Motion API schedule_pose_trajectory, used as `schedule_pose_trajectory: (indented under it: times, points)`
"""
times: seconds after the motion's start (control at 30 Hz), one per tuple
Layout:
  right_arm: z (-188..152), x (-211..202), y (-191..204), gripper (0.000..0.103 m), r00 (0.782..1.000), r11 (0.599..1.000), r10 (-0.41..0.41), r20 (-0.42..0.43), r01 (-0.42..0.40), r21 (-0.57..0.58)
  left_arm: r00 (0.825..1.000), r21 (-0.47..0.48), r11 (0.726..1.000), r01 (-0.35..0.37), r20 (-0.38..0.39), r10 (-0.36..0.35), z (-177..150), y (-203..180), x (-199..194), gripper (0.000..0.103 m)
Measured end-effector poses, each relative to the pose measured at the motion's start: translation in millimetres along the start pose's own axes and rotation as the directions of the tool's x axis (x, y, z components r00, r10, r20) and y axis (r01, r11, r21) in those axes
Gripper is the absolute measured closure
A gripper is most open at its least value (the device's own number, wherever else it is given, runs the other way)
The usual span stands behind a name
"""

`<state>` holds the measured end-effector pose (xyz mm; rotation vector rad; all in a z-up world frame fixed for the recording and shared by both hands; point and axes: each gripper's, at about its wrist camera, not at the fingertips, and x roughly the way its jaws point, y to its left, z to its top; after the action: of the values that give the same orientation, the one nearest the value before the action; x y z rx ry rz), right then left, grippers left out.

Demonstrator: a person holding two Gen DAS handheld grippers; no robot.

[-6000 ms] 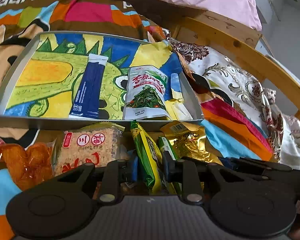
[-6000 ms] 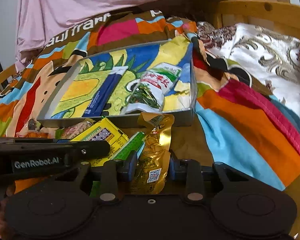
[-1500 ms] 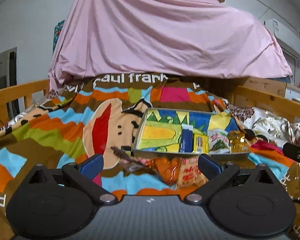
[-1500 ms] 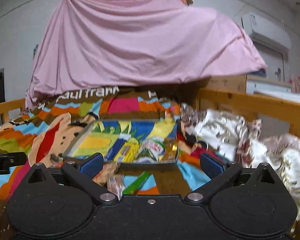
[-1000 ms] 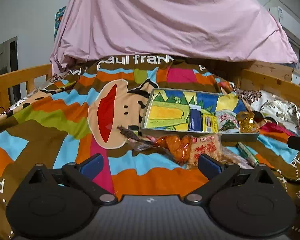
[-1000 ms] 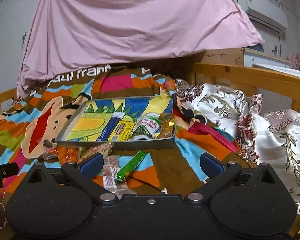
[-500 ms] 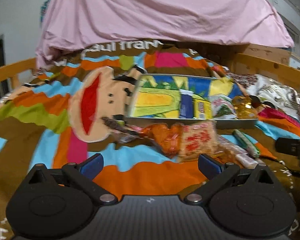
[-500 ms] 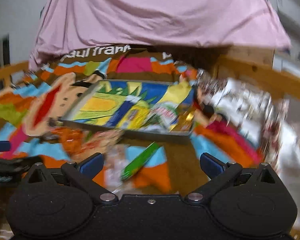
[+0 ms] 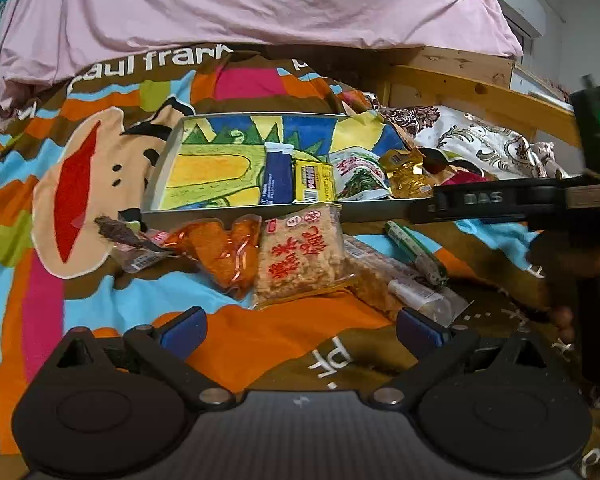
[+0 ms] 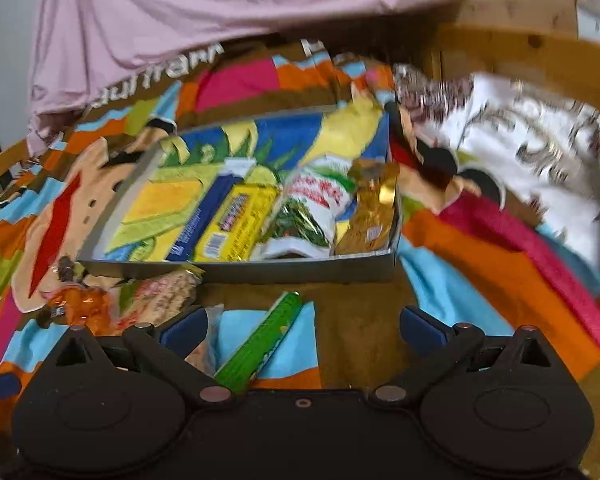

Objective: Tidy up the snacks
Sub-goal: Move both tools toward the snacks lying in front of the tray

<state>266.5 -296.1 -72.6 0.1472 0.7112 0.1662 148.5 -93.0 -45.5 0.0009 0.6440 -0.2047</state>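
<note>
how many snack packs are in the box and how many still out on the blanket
In the shallow grey box: 4 (dark blue stick pack, yellow pack, white-and-green pouch, gold foil pouch)
On the striped blanket: at least 5, overlapping
Total: at least 9

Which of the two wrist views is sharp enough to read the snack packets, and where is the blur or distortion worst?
Left wrist view: sharp, the rice cracker packet print is legible; fisheye bends the edges. Right wrist view: motion-blurred throughout, worst on the patterned white fabric; the tray packets are smeared, and the green stick packet text is unreadable.
</note>
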Motion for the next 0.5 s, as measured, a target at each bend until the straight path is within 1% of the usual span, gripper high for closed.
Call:
schedule_pose_trajectory:
  times: [0.1, 0.2, 0.27, 0.37, 0.5]
  points:
    - [4, 17, -1, 0.002, 0.998, 1.0, -0.003, -0.066, 0.003, 0.005, 1.0, -0.044, 0.999, 0.004, 0.004, -0.004, 5, -1, 2, 0.0]
    - [2, 30, 4, 0.002, 0.991, 0.996, -0.034, -0.129, 0.023, -0.088, 0.999, -0.077, 0.997, 0.008, 0.031, -0.006, 7, -4, 1, 0.0]
    - [0, 32, 9, 0.002, 0.988, 0.988, -0.039, -0.15, 0.016, -0.151, 0.999, -0.087, 0.996, 0.014, 0.03, -0.011, 9, -6, 3, 0.0]
    - [-2, 34, 13, 0.002, 0.981, 0.963, -0.043, -0.189, -0.01, -0.269, 1.0, -0.082, 0.996, 0.02, 0.021, -0.018, 11, -11, 7, 0.0]
    - [-1, 29, -1, 0.002, 0.975, 0.956, -0.037, -0.218, -0.029, -0.293, 0.999, -0.104, 0.995, 0.005, 0.041, -0.001, 10, -16, 8, 0.0]
